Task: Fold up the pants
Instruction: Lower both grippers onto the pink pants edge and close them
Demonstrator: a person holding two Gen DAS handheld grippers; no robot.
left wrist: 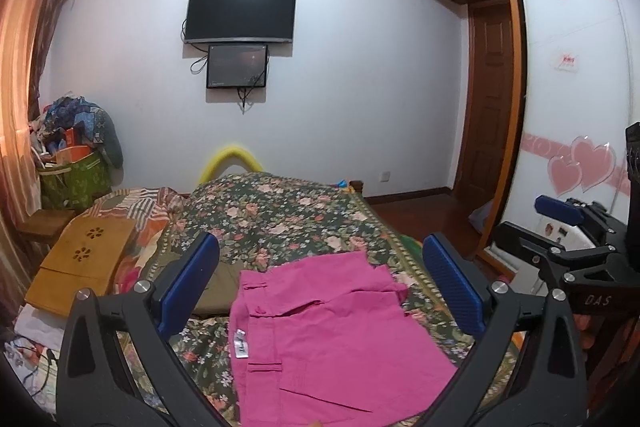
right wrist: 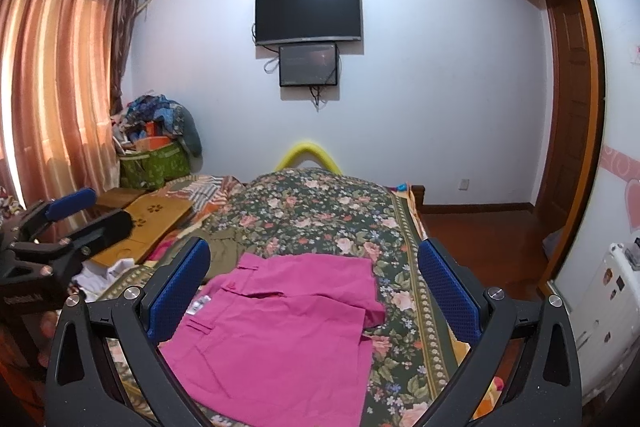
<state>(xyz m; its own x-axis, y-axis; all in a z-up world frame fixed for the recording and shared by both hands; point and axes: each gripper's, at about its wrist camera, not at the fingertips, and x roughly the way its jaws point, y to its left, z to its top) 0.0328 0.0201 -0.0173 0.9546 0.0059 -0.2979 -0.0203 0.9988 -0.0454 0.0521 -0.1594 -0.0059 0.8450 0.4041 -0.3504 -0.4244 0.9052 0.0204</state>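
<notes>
The pink pants (left wrist: 320,331) are lying folded on the bed (left wrist: 280,211) (floral cover), with an olive garment (left wrist: 218,287) just beyond. The left gripper (left wrist: 320,291) and right gripper (right wrist: 314,291) are hovering above them, fingers (right wrist: 180,291) spread apart, gripping nothing.

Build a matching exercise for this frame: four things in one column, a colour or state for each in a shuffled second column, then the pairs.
Things:
1. pants
2. left gripper
3. tube behind the bed
4. garment beyond the pants

States:
A. olive green
B. open, holding nothing
C. yellow
D. pink, lying on the floral bedspread

Pairs: 1-D, 2-B, 3-C, 4-A
</notes>
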